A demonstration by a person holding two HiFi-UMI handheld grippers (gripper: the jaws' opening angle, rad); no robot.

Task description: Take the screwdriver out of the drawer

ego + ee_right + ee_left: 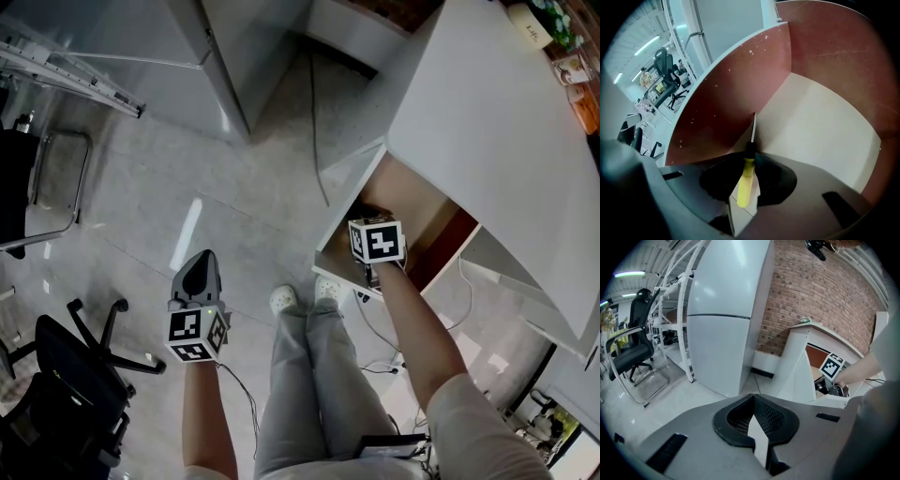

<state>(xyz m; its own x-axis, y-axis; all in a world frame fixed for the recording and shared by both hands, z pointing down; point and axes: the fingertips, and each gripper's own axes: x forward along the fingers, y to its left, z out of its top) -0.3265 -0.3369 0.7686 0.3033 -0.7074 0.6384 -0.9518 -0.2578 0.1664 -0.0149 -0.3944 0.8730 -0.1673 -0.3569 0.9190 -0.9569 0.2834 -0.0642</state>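
The screwdriver (746, 178) has a yellow handle, a black collar and a thin metal shaft. It lies between the jaws of my right gripper (753, 152), which is shut on the handle, shaft pointing into the drawer's back corner. The drawer (820, 126) has a beige floor and reddish-brown walls. In the head view the right gripper (377, 240) reaches into the open drawer (339, 246) under the white desk, and its jaws are hidden there. My left gripper (199, 267) hangs over the floor to the left, shut and holding nothing (753, 401).
A white desk top (497, 141) overhangs the drawer. The person's legs and white shoes (284, 300) stand between the grippers. A black office chair (66, 375) is at lower left and a white cabinet (244, 56) stands ahead. Cables (384, 337) trail on the floor.
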